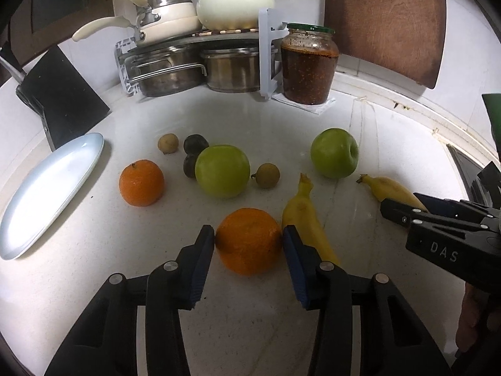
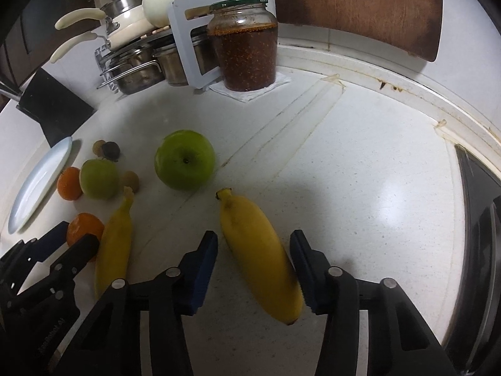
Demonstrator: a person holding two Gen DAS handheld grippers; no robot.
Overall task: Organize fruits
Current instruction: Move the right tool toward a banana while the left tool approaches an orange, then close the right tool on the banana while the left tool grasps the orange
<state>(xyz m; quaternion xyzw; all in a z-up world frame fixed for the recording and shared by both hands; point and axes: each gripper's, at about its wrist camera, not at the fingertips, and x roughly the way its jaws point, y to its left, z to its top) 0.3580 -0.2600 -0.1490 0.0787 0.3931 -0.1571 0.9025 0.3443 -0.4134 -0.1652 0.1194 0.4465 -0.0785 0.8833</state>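
Both hand-held black two-finger grippers tilt steeply down at the white speckled stone counter (image 1: pixel 94 250). The left gripper (image 1: pixel 249 241) straddles a round orange (image 1: pixel 249 241) near the counter's front edge; both blue pads (image 1: pixel 203 250) lie against the fruit's sides, so it is clamped on the orange. The right gripper (image 2: pixel 253 250) straddles a short yellow banana (image 2: pixel 260 250) lying stem-away; the right pad touches the peel, while a narrow gap shows at the left pad, so the banana is not yet gripped.

A second yellow banana (image 1: pixel 308 219) lies touching the held orange on its right, just behind the left gripper's right finger. Farther back sit a second orange (image 1: pixel 141 182), a green apple (image 1: pixel 222 170), two small tan round fruits (image 1: pixel 168 143) (image 1: pixel 267 175) and two dark plums (image 1: pixel 195 144). Another green apple (image 1: pixel 334 152) sits apart, toward the right. A pale blue oval plate (image 1: pixel 50 194) lies bare at the counter's left edge. At the back stand a rack of steel pots (image 1: pixel 200 69), a cream lidded pot (image 1: pixel 235 0) and a glass jar of red-brown preserve (image 1: pixel 309 64).

The left wrist view shows the right gripper from the side, over the banana's end, and a bit of the holding hand (image 1: pixel 476 319). The right wrist view alone shows a dark panel (image 2: pixel 479 235) at the counter's right edge.
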